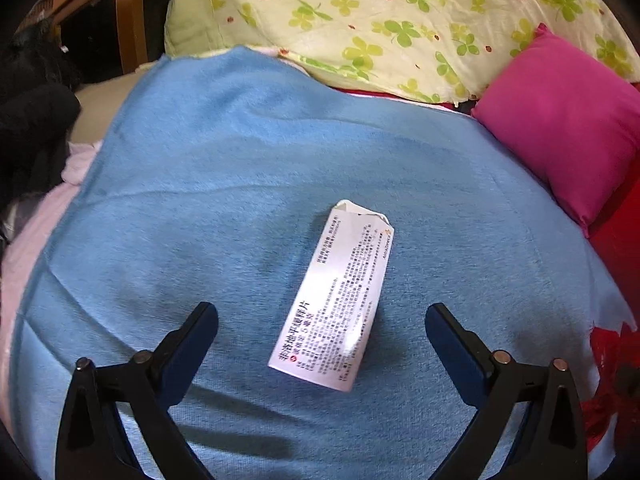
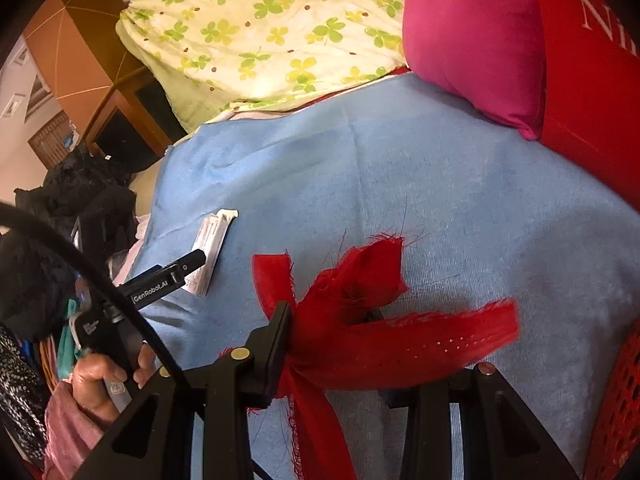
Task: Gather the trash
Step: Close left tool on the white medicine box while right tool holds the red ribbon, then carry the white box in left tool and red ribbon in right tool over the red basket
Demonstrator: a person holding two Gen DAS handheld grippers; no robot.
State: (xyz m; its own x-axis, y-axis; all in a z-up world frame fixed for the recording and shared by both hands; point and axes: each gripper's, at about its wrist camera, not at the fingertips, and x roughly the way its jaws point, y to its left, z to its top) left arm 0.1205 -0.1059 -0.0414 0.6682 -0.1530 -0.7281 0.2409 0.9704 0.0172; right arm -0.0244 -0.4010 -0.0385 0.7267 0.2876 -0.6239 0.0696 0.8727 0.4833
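The left tool (image 1: 320, 320) hangs low over a blue blanket (image 1: 224, 184) spread on a bed, its two fingers spread wide with a white medicine box (image 1: 334, 296) lying flat between them, touching neither. The box lies lengthwise away from the tool, its near end about level with the fingertips and its torn, open flap at the far end. In the right wrist view the same box (image 2: 210, 252) sits near the blanket's left edge with one left-tool finger just beside it.

The right tool (image 2: 332, 320) is pinching a frayed red fabric scrap (image 2: 360, 312); loose strips spill out past the fingers to the right and hang down in front. A red perforated basket (image 2: 622, 396) shows at the right edge, likely where the trash goes.

The box looks like thin, empty card: very light, fairly stiff along its length but easy to crush, and smooth enough to slide on the soft blanket. It is probably best taken across its narrow width at the near half, with the fingers pressed slightly into the blanket so they catch the long edges, not the open flap. The scrap is limp and light; dangling strips could snag.

A pink cushion (image 1: 560, 120) and a clover-print quilt (image 1: 400, 20) lie at the far side, well apart from the box.
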